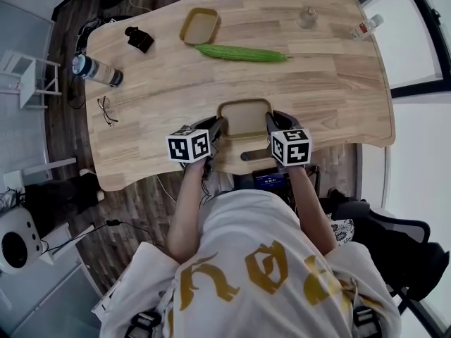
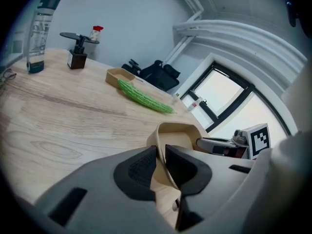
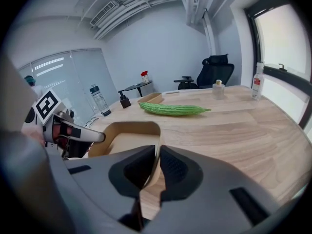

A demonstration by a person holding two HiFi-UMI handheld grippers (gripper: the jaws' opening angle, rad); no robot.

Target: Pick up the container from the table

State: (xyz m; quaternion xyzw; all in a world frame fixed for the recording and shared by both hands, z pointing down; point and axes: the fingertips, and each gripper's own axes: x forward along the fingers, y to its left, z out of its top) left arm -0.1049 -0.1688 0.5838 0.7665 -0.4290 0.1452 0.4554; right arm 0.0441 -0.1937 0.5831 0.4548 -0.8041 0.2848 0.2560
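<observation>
A shallow tan container is at the table's front edge, held between my two grippers. My left gripper is shut on its left wall. In the left gripper view the thin wall runs between the dark pads, with the gripper clamped round it. My right gripper is shut on the right wall. In the right gripper view the container spreads to the left of the gripper, its rim pinched between the pads. The tray looks empty.
On the wooden table a green bitter gourd lies behind the container. Beyond it are a second tan tray, a black stand, a water bottle on its side, glasses and two small bottles at the far right.
</observation>
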